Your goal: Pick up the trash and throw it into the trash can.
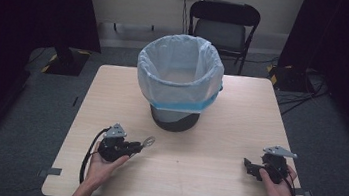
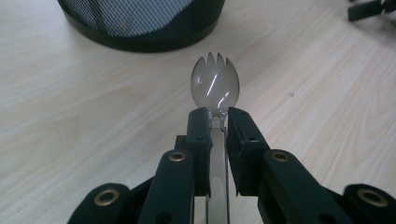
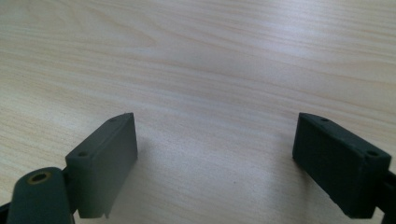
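High view overhead; claw cameras close, sharing table (image 1: 238, 136).

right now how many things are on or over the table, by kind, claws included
claws: 2, the left claw shut on the spork, the right claw open with nothing between its jaws
sporks: 1, the clear plastic spork
bins: 1, the mesh bin lined with a bag, standing on the table
total: 4

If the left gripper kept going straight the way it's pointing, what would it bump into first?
Probably the bin: the left gripper, shut on a spork, aims toward its dark mesh base, with bare table between. Depth is hard to judge.
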Tool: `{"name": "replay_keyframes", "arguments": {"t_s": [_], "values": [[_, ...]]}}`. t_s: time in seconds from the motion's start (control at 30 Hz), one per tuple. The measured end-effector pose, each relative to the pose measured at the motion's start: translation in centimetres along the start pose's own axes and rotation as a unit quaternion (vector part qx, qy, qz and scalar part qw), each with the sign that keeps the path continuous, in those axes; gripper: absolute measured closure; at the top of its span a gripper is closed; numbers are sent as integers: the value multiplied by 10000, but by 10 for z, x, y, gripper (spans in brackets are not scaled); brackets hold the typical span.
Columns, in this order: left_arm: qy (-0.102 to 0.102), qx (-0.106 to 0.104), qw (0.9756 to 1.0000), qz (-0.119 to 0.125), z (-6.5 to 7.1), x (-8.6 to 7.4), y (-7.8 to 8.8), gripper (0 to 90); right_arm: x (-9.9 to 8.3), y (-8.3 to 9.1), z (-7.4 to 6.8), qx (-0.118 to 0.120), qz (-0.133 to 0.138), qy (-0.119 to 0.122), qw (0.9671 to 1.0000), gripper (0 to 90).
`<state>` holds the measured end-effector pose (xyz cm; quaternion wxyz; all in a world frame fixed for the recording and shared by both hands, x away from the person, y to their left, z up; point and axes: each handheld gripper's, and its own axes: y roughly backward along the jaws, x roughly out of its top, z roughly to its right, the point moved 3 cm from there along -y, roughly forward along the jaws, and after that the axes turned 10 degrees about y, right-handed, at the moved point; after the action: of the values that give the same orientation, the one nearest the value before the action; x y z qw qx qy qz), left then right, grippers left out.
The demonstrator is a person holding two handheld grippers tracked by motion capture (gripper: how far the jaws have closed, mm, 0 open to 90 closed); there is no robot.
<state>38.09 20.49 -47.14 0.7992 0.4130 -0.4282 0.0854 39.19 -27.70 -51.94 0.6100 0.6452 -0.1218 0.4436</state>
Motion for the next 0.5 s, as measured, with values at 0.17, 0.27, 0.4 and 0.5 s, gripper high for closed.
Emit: {"name": "replay_keyframes", "arguments": {"t_s": [0.17,0.27,0.4,0.5], "values": [[-53,-87,9996,275,4,14,15,800,0,0,0,0,1,0,10000,130],[-31,-163,9990,420,6,21,22,800,0,0,0,0,0,0,10000,130],[-63,-225,9977,633,9,35,32,800,0,0,0,0,1,0,10000,130],[-157,-214,9967,772,10,46,40,800,0,0,0,0,2,-1,10000,130]]}}
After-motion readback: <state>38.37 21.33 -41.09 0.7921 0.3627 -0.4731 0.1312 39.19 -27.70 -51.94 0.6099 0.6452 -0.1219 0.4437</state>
